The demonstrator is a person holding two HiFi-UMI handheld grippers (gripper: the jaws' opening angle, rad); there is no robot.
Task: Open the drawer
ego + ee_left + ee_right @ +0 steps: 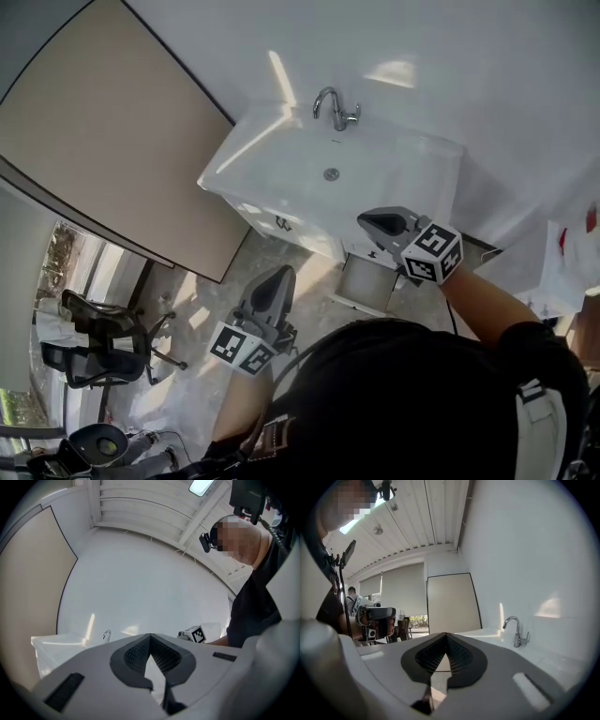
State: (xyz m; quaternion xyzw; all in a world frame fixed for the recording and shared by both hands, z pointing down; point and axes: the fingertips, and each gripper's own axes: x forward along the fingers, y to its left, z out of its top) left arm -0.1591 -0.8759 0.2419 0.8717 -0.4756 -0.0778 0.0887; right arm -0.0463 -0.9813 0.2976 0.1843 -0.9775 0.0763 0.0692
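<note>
Two pairs of tongs are held up in front of the person, and both are empty. The left tongs [280, 274] sit low at centre-left on a forearm that rises from the bottom of the head view. Their tips point up toward the basin and their jaws are closed together. The right tongs [368, 222] are higher and to the right, on a bare forearm [487, 305] reaching up-left from a dark sleeve. Their jaws are also closed and point left across the basin's front edge. The drawer [366, 281] is under the basin, pulled out with its inside showing. In the head view it lies just below the right tongs, and neither pair touches it. Beyond it, the white basin [281, 155] carries a chrome faucet [334, 109] against a white wall.
</note>
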